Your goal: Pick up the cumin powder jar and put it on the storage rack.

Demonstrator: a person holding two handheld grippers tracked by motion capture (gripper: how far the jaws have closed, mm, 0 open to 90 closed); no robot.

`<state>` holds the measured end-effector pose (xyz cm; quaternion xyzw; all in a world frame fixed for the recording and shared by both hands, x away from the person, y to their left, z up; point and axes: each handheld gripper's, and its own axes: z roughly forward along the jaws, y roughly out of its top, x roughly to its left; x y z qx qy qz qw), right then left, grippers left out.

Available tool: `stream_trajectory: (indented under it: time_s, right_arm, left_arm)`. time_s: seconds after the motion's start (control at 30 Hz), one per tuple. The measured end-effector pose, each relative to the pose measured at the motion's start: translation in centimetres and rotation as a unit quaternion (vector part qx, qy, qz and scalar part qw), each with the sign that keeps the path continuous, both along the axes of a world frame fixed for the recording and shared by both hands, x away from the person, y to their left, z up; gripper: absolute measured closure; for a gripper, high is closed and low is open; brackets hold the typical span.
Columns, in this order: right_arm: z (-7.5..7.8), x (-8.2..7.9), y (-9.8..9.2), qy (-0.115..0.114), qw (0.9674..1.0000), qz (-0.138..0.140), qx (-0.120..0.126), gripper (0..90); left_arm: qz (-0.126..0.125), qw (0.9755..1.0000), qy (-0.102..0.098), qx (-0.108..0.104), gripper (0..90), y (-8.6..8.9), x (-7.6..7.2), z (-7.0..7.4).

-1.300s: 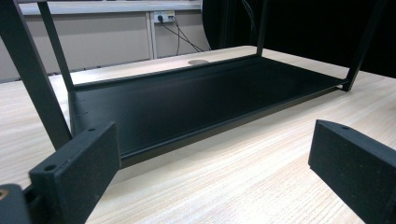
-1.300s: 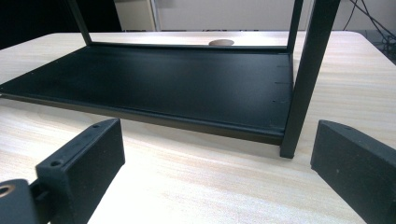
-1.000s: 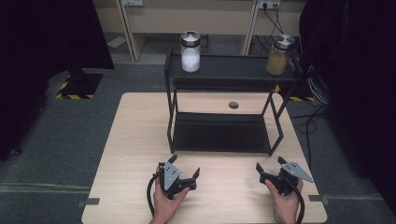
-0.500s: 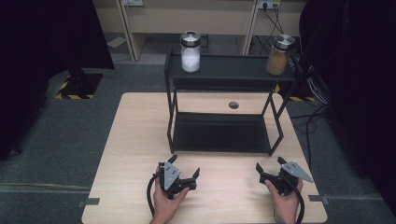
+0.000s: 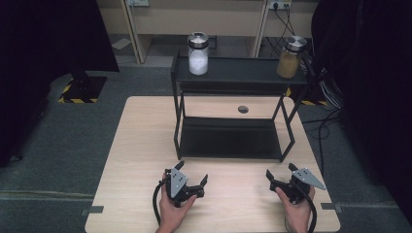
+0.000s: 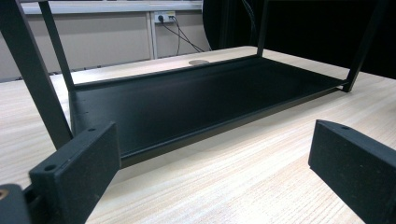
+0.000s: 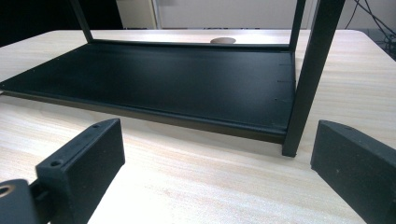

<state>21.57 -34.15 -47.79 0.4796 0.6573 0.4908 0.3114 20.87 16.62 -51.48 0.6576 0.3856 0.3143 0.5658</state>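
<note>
A black two-tier metal rack point(image 5: 233, 138) stands on the wooden table point(image 5: 141, 145). On its top shelf a glass jar of white powder point(image 5: 198, 54) stands at the left and a jar of tan grains point(image 5: 290, 57) at the right. The lower shelf point(image 6: 187, 100) point(image 7: 163, 79) holds nothing. My left gripper point(image 5: 192, 174) rests near the table's front edge, left of centre, open and holding nothing. My right gripper point(image 5: 280, 172) rests at the front right, also open and holding nothing. Each gripper view looks along its spread jaws at the lower shelf.
A round cable hole point(image 5: 243, 109) sits in the table behind the rack. Wooden furniture and wall sockets with cables point(image 5: 277, 12) stand beyond the table. A dark stand base with yellow-black tape point(image 5: 80, 87) lies on the floor at left.
</note>
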Motion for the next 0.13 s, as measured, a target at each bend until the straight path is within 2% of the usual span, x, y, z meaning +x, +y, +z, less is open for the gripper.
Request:
stream_trajectory:
  time_s: [0.13]
  right_arm:
    - [0.00,0.03,-0.05,0.001,1.0000,0.001,0.001,2.9]
  left_arm:
    - [0.000,1.0000,0.001,0.000,1.6,-0.01,0.01,0.02]
